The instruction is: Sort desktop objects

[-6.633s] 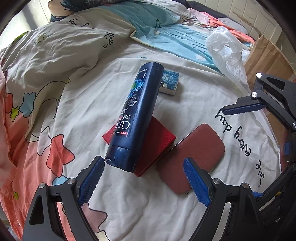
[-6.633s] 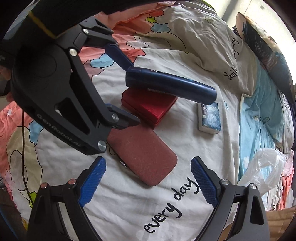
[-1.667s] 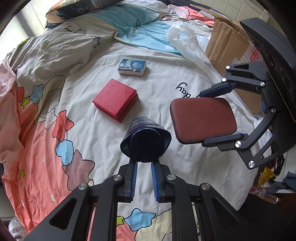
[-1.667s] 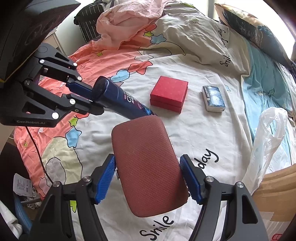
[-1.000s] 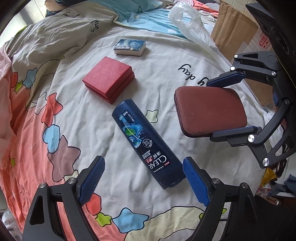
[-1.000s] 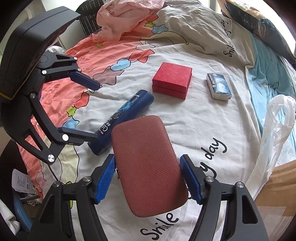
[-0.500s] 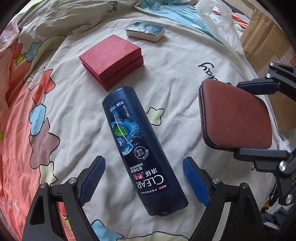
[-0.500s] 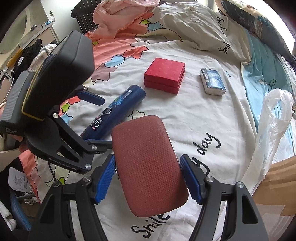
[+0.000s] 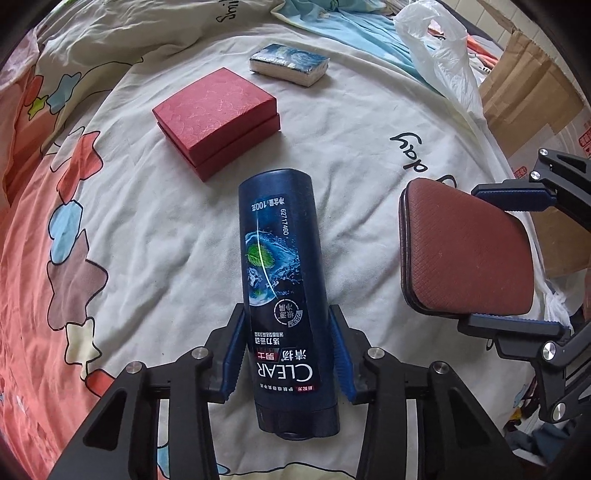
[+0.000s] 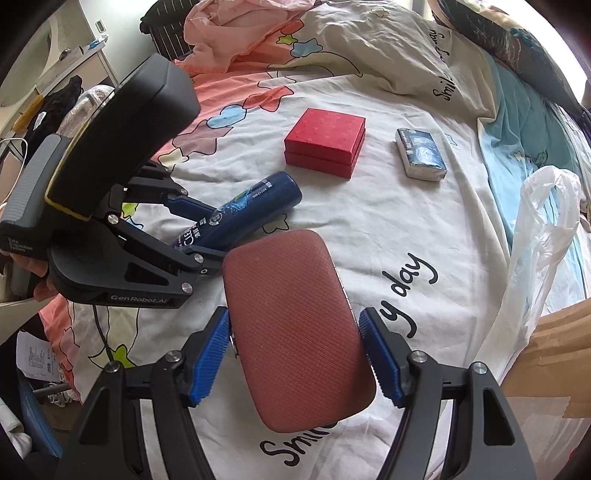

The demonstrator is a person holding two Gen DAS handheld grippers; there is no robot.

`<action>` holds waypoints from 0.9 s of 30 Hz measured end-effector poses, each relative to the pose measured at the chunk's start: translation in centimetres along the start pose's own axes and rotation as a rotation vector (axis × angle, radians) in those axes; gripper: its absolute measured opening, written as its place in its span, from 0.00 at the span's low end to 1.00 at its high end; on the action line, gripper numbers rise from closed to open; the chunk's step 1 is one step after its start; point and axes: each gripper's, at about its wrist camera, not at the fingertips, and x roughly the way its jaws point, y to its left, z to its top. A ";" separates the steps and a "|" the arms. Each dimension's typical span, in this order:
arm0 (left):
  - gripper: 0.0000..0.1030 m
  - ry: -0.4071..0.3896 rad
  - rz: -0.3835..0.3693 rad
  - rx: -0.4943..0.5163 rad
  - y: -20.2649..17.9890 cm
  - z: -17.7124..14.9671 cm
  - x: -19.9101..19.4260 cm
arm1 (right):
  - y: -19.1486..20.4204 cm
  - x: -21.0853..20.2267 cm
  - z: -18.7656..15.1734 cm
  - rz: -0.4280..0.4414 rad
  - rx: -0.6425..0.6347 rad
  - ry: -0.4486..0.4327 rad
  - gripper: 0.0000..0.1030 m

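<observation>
A dark blue shampoo bottle (image 9: 282,280) lies on the bed sheet, cap end toward the left wrist camera. My left gripper (image 9: 288,354) is shut on its lower part, blue pads on both sides. It also shows in the right wrist view (image 10: 240,216) with the left gripper (image 10: 192,229) around it. My right gripper (image 10: 295,354) is shut on a brown-red case (image 10: 295,325) and holds it above the sheet; the case shows in the left wrist view (image 9: 465,254) to the right of the bottle. A red box (image 9: 216,118) and a blue tissue pack (image 9: 288,64) lie farther back.
A white plastic bag (image 9: 439,48) and a cardboard box (image 9: 532,92) stand at the bed's right edge. Bunched pink bedding (image 10: 236,33) lies at the far left. The sheet (image 9: 147,229) has star prints and black lettering.
My left gripper let go of the bottle onto the sheet, then moved in and closed on its lower part again. My right gripper kept holding the case.
</observation>
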 end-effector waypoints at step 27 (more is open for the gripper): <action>0.40 -0.050 0.027 0.051 -1.4 -0.3 -8.0 | 2.9 -6.7 0.7 -0.040 -0.023 -0.059 0.65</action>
